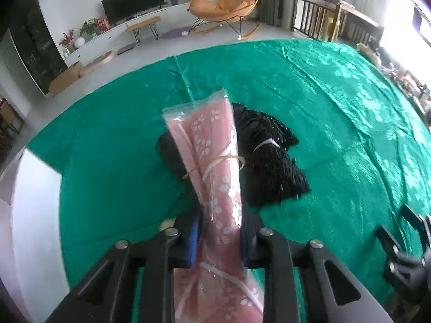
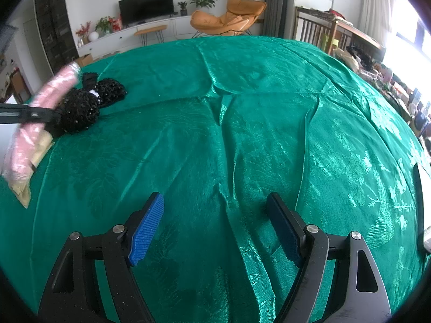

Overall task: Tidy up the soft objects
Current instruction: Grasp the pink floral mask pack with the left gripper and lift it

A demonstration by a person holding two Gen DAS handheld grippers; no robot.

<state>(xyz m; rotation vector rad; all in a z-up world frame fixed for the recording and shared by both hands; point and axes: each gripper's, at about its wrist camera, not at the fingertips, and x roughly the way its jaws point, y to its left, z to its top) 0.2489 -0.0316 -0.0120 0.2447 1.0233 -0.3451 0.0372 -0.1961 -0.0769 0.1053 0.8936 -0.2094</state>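
Left gripper (image 1: 219, 239) is pinching the pink bagged roll (image 1: 212, 161) approx mid-length, lifted over the green cloth (image 1: 336, 134); its long axis runs near-to-far, sticking out past the jaws both ways. Black knit pile (image 1: 272, 167) sits just beyond, slightly right. Right gripper (image 2: 215, 228) hangs spread, nothing between, well apart, so imo the left does the placing.

Orange rocking chair (image 1: 229, 2), television (image 1: 133, 0), bright window (image 2: 409, 21)

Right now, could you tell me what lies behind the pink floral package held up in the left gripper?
Behind the pink floral package lies a black knitted garment on the green satin cloth. The package hides the garment's middle; the right wrist view shows a beige item beneath.
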